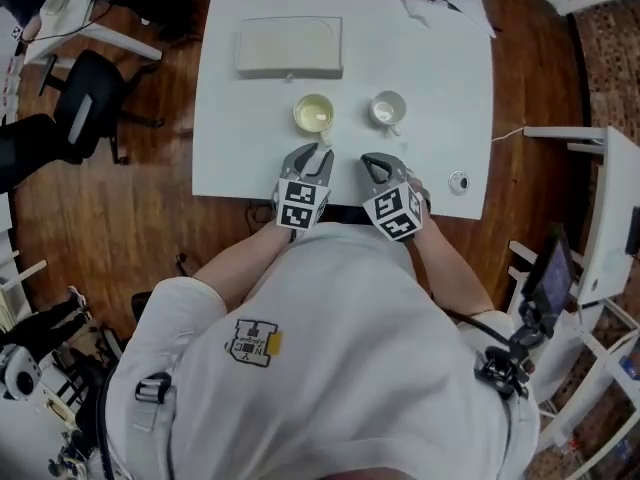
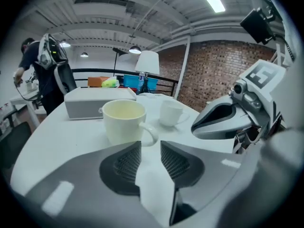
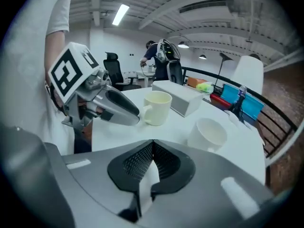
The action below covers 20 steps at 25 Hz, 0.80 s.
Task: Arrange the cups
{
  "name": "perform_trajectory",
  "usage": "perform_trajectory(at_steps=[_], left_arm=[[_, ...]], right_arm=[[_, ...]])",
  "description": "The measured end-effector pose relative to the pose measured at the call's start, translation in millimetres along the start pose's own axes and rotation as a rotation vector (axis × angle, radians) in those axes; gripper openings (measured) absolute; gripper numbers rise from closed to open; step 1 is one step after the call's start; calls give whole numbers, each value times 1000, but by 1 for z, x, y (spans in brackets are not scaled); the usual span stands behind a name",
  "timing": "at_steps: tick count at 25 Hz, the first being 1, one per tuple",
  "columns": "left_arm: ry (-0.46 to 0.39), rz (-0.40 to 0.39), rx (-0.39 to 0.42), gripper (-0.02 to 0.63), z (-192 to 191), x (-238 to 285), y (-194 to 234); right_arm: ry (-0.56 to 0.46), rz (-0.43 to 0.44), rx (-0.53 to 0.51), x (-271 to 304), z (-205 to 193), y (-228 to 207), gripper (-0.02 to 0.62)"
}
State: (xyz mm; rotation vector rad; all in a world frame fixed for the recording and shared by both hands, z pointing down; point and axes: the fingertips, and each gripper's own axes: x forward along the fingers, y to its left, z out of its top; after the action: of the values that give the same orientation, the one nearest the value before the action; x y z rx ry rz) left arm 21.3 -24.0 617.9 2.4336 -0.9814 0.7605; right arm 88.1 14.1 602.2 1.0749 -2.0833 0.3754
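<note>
The left gripper [image 2: 150, 151] sits parted and empty, the cream mug [image 2: 124, 121] just ahead, while the right gripper [image 3: 152, 148] is pinched closed short of the white cup [image 3: 209, 134], so a rushed reach could shove that cup over.

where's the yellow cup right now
In the head view the yellow cup stands on the table, left of the white cup, just beyond the left gripper.

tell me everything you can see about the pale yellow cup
The pale yellow cup is a glossy, ceramic-looking mug with one loop handle. It stands upright and looks empty on the white table, left of the smaller white cup and nearer the person than the flat box. Its handle points toward the left gripper, whose open jaws do not hold it.
</note>
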Motion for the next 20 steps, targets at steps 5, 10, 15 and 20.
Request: perform_trajectory(at_steps=[5,10,15,20], left_arm=[[-6,151,-40,252,16,14,4],[-1,208,-24,87,18,11,13],[14,78,134,77,4,-3,21],[60,-203,439,66,-12,-23,43]], right_arm=[[10,30,-53,24,19,-20,0],[10,68,-92,29,25,-7,0],[-61,110,-127,33,43,2,0],[-109,157,-265,38,61,8,1]])
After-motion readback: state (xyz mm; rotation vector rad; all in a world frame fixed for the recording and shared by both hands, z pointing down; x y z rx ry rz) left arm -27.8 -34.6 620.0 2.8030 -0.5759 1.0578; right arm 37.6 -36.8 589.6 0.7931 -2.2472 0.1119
